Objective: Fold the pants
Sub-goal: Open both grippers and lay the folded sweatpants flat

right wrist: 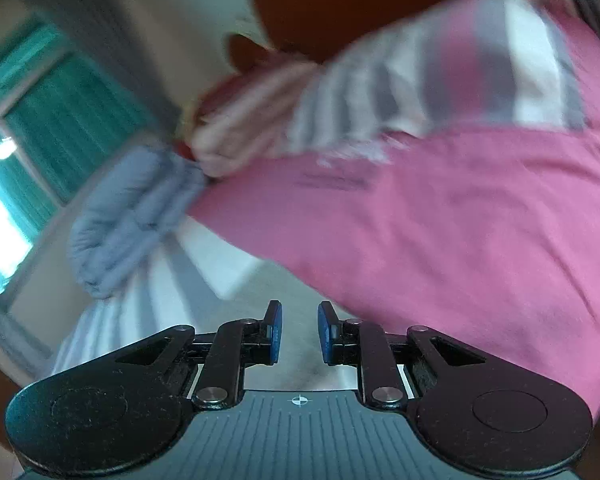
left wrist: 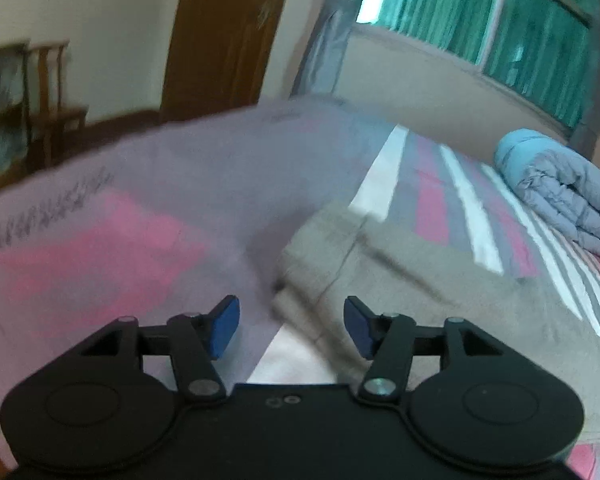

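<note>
While both views are motion-blurred, the left gripper point(left wrist: 291, 326) clearly has its blue pads wide apart with nothing between them. Just past its tips lie the beige-khaki fabric pants point(left wrist: 400, 280), folded into a thick stack on the pink, grey and white striped bed sheet point(left wrist: 432, 196); the stack's layered edge faces the gripper. A rolled light-blue quilt point(left wrist: 560, 196) sits near the far right edge of the bed, well apart from the pants. Beyond the bed's far edge: a brown wooden door point(left wrist: 224, 28), a wooden chair point(left wrist: 56, 92) and a window with green curtains point(left wrist: 540, 36).

Right gripper point(right wrist: 299, 332): pads a narrow gap apart, nothing clamped, only a strip of pale cloth visible below; too blurred to tell if that is the pants. Same quilt point(right wrist: 128, 216) shows at left.
</note>
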Available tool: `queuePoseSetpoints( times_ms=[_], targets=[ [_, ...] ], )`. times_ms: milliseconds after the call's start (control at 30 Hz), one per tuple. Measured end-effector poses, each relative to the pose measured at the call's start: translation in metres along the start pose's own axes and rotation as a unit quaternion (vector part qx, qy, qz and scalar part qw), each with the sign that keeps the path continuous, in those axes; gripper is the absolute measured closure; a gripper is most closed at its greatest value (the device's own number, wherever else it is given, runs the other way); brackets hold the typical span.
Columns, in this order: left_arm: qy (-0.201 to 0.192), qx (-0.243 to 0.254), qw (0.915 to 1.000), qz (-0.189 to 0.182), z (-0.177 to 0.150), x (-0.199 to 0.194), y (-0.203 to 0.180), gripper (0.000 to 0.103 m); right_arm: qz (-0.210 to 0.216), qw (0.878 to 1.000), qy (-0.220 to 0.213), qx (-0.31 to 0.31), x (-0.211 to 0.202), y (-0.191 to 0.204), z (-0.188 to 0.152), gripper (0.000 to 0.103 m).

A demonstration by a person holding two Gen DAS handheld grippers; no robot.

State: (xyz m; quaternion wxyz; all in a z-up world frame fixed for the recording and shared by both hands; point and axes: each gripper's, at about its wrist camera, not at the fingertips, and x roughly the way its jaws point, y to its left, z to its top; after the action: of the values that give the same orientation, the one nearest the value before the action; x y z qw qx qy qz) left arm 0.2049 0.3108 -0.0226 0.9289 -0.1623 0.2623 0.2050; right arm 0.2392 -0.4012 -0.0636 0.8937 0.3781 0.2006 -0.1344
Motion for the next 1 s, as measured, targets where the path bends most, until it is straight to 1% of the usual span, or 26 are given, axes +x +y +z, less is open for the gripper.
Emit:
queuePoseSetpoints(
  times_ms=[33,67,100,133,200,267,367,400,433,500,567,633,700,767,800,833,867,933,967,1000],
  targets=[
    [-0.013,0.007,0.9999,0.0,0.004,-0.001,-0.01,0.044,0.022,0.999,0.011,-0.027,0.003,0.017,-0.002,0.083],
    [-0.024,0.015,0.9996,-0.001,0.008,-0.002,-0.02,0.034,0.043,0.998,0.023,-0.051,0.007,0.036,-0.005,0.083],
    [-0.034,0.024,0.9991,-0.005,0.013,0.001,-0.033,0.031,0.073,0.994,0.035,-0.073,0.012,0.06,-0.011,0.083],
    [-0.038,0.03,0.9988,-0.003,0.017,0.005,-0.044,0.029,0.104,0.989,0.05,-0.093,0.017,0.085,-0.018,0.083],
    [-0.024,0.044,0.9986,-0.018,0.022,0.02,-0.065,0.031,0.153,0.977,0.079,-0.127,0.031,0.14,-0.036,0.083],
    [-0.002,0.054,0.9977,-0.04,0.027,0.039,-0.085,0.042,0.199,0.963,0.108,-0.146,0.046,0.19,-0.061,0.083],
    [0.023,0.079,0.9946,-0.063,0.029,0.067,-0.115,0.044,0.245,0.939,0.157,-0.182,0.07,0.266,-0.11,0.083],
    [0.035,0.085,0.9935,-0.068,0.028,0.078,-0.122,0.044,0.259,0.929,0.175,-0.197,0.078,0.29,-0.129,0.083],
    [0.048,0.089,0.9923,-0.072,0.027,0.089,-0.127,0.047,0.269,0.92,0.193,-0.211,0.085,0.312,-0.149,0.083],
    [0.072,0.094,0.9902,-0.073,0.023,0.11,-0.131,0.05,0.288,0.899,0.229,-0.236,0.098,0.348,-0.189,0.083],
    [0.087,0.11,0.9879,-0.066,0.016,0.127,-0.132,0.05,0.299,0.879,0.259,-0.264,0.109,0.377,-0.226,0.083],
    [0.082,0.119,0.9873,-0.065,0.013,0.132,-0.128,0.048,0.31,0.858,0.291,-0.287,0.121,0.396,-0.259,0.083],
    [0.075,0.121,0.9875,-0.068,0.012,0.134,-0.122,0.05,0.306,0.841,0.312,-0.32,0.131,0.408,-0.287,0.083],
    [0.069,0.116,0.9879,-0.076,0.013,0.133,-0.113,0.057,0.27,0.843,0.305,-0.352,0.148,0.418,-0.303,0.084],
    [0.067,0.117,0.9878,-0.078,0.014,0.133,-0.109,0.06,0.266,0.848,0.3,-0.347,0.156,0.416,-0.305,0.084],
    [0.064,0.116,0.9883,-0.076,0.016,0.129,-0.105,0.069,0.266,0.852,0.301,-0.335,0.164,0.414,-0.303,0.084],
    [0.058,0.112,0.9891,-0.075,0.019,0.125,-0.105,0.068,0.265,0.855,0.3,-0.33,0.167,0.413,-0.301,0.084],
    [0.04,0.115,0.9904,-0.065,0.025,0.117,-0.107,0.06,0.25,0.867,0.269,-0.336,0.166,0.418,-0.291,0.084],
    [0.034,0.123,0.9901,-0.059,0.027,0.119,-0.111,0.057,0.261,0.869,0.261,-0.329,0.164,0.419,-0.288,0.084],
    [0.031,0.128,0.9899,-0.052,0.027,0.121,-0.113,0.057,0.273,0.868,0.261,-0.322,0.165,0.421,-0.287,0.084]
  ],
)
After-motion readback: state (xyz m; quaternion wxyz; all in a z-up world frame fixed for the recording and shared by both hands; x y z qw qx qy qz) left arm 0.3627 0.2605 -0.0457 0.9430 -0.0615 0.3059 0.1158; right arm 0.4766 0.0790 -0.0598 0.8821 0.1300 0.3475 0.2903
